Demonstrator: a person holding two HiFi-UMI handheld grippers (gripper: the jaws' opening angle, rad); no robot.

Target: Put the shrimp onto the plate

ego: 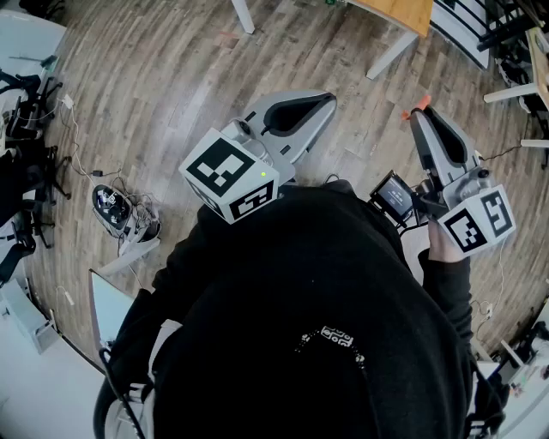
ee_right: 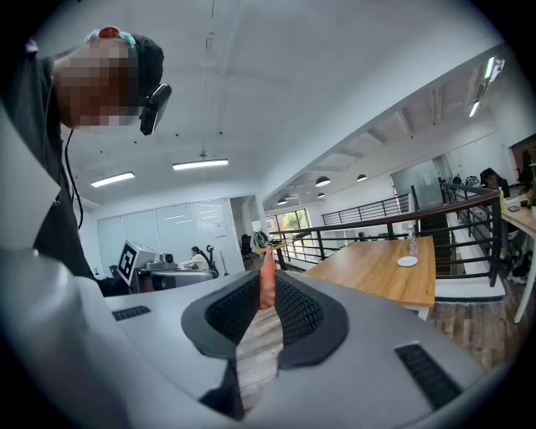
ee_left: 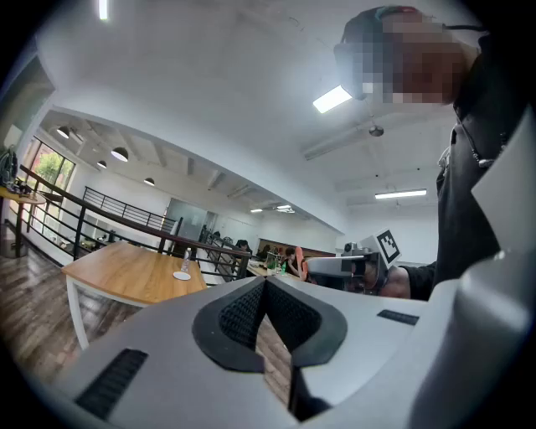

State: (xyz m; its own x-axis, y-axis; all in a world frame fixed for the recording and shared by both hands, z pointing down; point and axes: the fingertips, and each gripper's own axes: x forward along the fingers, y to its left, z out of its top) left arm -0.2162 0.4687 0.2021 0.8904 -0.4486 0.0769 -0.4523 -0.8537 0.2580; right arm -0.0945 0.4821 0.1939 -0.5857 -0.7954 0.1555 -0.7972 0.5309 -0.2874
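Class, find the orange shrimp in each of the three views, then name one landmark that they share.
Head view: shrimp upper right, at the right gripper's tip.
Left gripper view: shrimp right of centre, small.
Right gripper view: shrimp at centre, gripped.
Shared landmark: the wooden table.

Saw only the orange tip of the shrimp [ee_right: 267,266] above the right gripper's [ee_right: 268,278] pads, the rest buried between them; could not tell whether the small white disc [ee_right: 407,261] on the wooden table [ee_right: 377,272] was a plate; in the head view, found a tabletop [ego: 403,10] cropped by the upper edge
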